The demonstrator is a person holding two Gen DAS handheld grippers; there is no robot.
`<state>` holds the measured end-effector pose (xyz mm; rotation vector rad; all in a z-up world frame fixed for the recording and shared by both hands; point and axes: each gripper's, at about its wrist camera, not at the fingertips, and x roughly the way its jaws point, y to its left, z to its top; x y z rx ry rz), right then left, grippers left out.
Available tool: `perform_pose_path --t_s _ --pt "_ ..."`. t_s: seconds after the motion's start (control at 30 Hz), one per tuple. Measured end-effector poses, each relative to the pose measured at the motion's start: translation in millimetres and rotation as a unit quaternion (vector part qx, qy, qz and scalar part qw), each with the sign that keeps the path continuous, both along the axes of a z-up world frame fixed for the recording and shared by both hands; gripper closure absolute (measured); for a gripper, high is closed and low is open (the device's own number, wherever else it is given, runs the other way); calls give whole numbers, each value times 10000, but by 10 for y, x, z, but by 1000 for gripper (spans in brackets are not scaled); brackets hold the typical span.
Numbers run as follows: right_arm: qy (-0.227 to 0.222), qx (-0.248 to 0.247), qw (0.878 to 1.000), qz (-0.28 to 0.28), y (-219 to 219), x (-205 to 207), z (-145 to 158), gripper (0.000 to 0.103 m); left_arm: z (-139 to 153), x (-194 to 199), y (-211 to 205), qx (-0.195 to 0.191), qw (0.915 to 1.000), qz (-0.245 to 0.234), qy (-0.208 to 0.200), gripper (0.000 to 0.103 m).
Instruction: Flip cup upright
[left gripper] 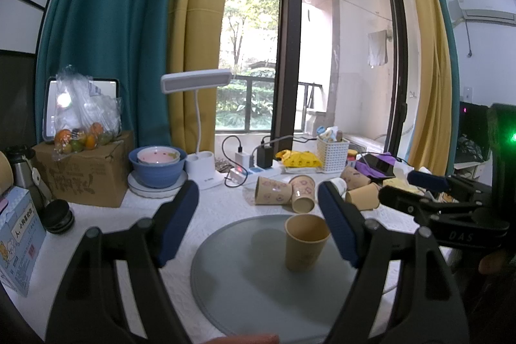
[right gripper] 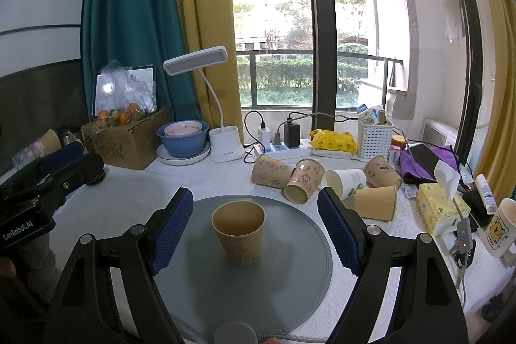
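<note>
With the cup [right gripper: 238,236] seen upright at frame centre, both empty, wide-spread grippers [right gripper: 254,231] [left gripper: 258,221] are best withdrawn without contact.

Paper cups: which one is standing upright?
The plain cup on the grey mat, mouth up; the cups behind it lie tipped on the tablecloth.

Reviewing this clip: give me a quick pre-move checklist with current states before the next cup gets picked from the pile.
1. Tan paper cup stands upright, mouth up, on the round grey mat: ok.
2. Right hand-held gripper open, touching nothing: ok.
3. Left hand-held gripper open, empty: ok.
4. Tipped paper cups lie behind the mat: not ok, unflipped.
5. Whether the upright cup is empty: cannot tell.
</note>
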<state>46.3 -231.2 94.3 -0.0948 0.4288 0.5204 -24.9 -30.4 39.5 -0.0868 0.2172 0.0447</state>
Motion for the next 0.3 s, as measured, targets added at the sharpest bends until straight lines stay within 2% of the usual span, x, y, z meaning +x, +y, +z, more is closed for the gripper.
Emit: perform_pose_path --t_s 0.3 --pt "21 6 10000 13 5 5 -11 21 -27 -40 -1 -80 9999 -88 -78 26"
